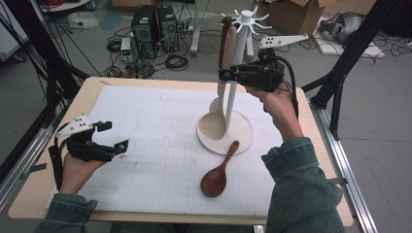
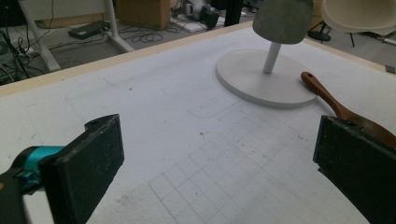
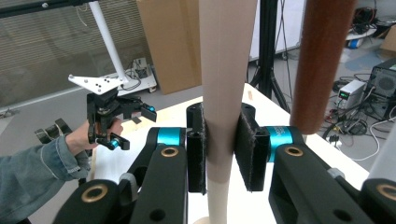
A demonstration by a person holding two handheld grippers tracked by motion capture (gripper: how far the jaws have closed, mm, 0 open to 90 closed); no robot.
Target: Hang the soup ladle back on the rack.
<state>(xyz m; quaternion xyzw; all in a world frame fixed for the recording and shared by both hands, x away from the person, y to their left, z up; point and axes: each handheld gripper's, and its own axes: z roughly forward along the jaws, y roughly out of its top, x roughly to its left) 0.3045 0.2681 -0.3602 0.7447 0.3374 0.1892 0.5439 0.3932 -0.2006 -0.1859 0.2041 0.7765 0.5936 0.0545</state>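
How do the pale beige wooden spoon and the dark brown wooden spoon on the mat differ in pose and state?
The pale beige wooden spoon stands upright beside the white rack pole; the dark brown wooden spoon lies flat on the white grid mat. The beige one is clamped at its handle by the right gripper; the brown one lies untouched, its handle tip at the round white rack base. Both are wooden, with rounded bowls.

even, soft indoor light, bright on the white surface (image 1: 145, 126). shadows are faint and short under the spoon (image 1: 216, 177). no glare. all pictures look slightly soft; the nearby fingers (image 2: 86, 168) are blurred at their edges.
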